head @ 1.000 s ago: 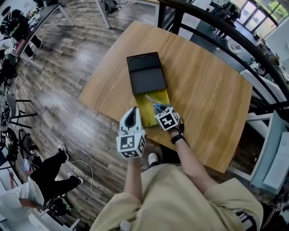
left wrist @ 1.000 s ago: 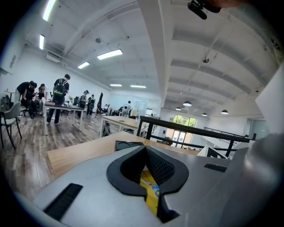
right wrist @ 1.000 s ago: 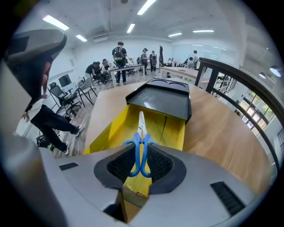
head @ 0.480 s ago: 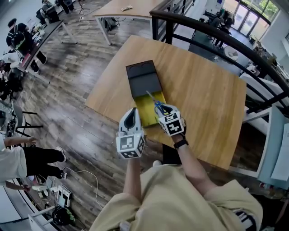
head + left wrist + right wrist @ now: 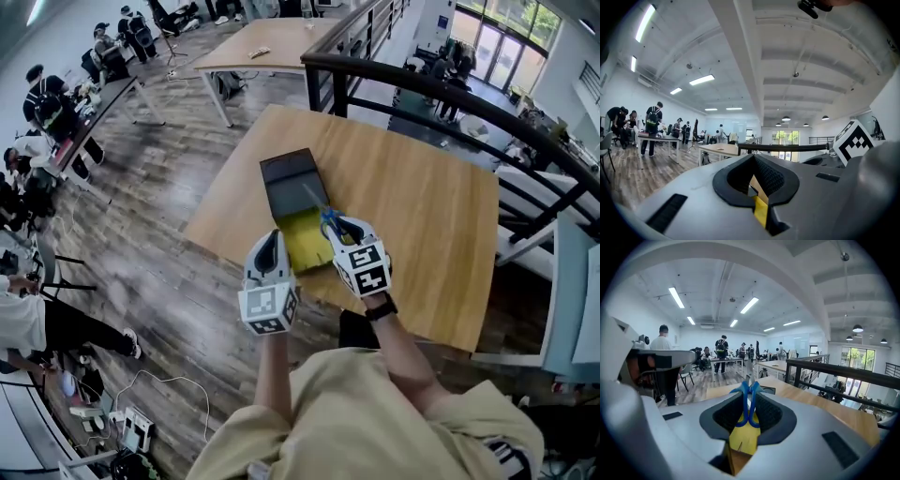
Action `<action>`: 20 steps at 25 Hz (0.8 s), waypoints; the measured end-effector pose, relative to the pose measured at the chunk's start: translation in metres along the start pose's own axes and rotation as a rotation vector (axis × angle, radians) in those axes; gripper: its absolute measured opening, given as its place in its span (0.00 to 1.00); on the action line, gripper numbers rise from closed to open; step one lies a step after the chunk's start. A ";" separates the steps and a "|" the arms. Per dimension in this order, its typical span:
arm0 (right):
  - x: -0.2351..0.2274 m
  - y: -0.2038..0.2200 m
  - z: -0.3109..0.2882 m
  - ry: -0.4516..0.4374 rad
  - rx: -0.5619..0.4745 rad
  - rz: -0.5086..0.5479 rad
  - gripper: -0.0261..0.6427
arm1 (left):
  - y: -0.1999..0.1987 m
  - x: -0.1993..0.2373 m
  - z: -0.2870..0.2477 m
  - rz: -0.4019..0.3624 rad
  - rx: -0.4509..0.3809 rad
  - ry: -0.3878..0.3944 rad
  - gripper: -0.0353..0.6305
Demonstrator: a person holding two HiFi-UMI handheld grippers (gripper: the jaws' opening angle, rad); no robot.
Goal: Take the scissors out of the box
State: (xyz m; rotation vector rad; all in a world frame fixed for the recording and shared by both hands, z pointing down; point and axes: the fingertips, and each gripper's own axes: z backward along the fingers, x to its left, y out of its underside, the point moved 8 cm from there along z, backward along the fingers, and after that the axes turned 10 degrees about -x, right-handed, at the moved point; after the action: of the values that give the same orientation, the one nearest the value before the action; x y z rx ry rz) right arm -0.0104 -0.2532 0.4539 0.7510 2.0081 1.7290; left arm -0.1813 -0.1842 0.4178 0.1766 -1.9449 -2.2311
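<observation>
The scissors [image 5: 324, 217] have blue handles and their blades point away from me. My right gripper [image 5: 338, 226] is shut on the handles and holds them above the box's yellow tray [image 5: 302, 246]. In the right gripper view the blue handles [image 5: 749, 403] are pinched between the pads, with the yellow tray [image 5: 742, 439] below. A dark lid [image 5: 291, 178] covers the far half of the box. My left gripper [image 5: 270, 244] hovers left of the tray over the table's near edge. Its jaws [image 5: 754, 161] are shut with nothing in them.
The box lies on a wooden table [image 5: 427, 206] near its front left edge. A black railing [image 5: 422, 89] runs behind the table. Another table [image 5: 267, 42] stands farther back. People sit at desks on the far left [image 5: 42, 103]. White furniture [image 5: 562, 309] stands at the right.
Both grippers have risen. The right one has lifted the scissors up from the yellow tray. The left one rose beside it, holding nothing.
</observation>
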 end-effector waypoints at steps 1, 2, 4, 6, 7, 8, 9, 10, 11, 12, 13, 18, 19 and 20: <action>0.000 -0.006 0.006 0.005 -0.021 0.002 0.17 | -0.002 -0.003 0.002 -0.003 -0.006 0.004 0.07; 0.000 -0.010 0.011 0.009 -0.040 0.004 0.17 | -0.005 -0.005 0.003 -0.006 -0.014 0.007 0.07; 0.000 -0.020 0.023 0.013 -0.083 0.011 0.17 | -0.011 -0.010 0.006 -0.010 -0.028 0.012 0.07; 0.000 -0.032 0.034 0.016 -0.132 0.020 0.17 | -0.016 -0.013 0.009 -0.007 -0.042 0.011 0.07; 0.000 -0.037 0.039 0.017 -0.158 0.023 0.17 | -0.017 -0.014 0.010 -0.005 -0.047 0.009 0.07; 0.000 -0.042 0.043 0.016 -0.186 0.022 0.17 | -0.018 -0.015 0.011 -0.004 -0.050 0.007 0.07; -0.001 -0.046 0.047 0.015 -0.213 0.019 0.17 | -0.019 -0.016 0.012 -0.006 -0.053 0.006 0.07; 0.000 -0.050 0.050 0.017 -0.237 0.019 0.17 | -0.020 -0.016 0.013 -0.009 -0.056 0.005 0.07; 0.000 -0.053 0.052 0.022 -0.254 0.025 0.17 | -0.021 -0.017 0.013 -0.013 -0.060 0.006 0.07; 0.001 -0.055 0.054 0.028 -0.267 0.035 0.17 | -0.022 -0.016 0.013 -0.018 -0.063 0.006 0.07; 0.001 -0.057 0.055 0.033 -0.275 0.043 0.17 | -0.024 -0.016 0.013 -0.024 -0.066 0.005 0.07; 0.002 -0.059 0.056 0.043 -0.286 0.055 0.17 | -0.028 -0.016 0.012 -0.038 -0.078 0.004 0.07; 0.001 -0.059 0.056 0.043 -0.286 0.056 0.17 | -0.028 -0.016 0.011 -0.041 -0.078 0.005 0.07; 0.001 -0.059 0.055 0.044 -0.285 0.057 0.17 | -0.029 -0.017 0.010 -0.042 -0.078 0.007 0.07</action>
State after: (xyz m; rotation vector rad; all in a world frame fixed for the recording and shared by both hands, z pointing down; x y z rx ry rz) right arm 0.0138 -0.2155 0.3865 0.6845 1.7292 2.0242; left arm -0.1683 -0.1673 0.3904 0.2166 -1.8641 -2.3248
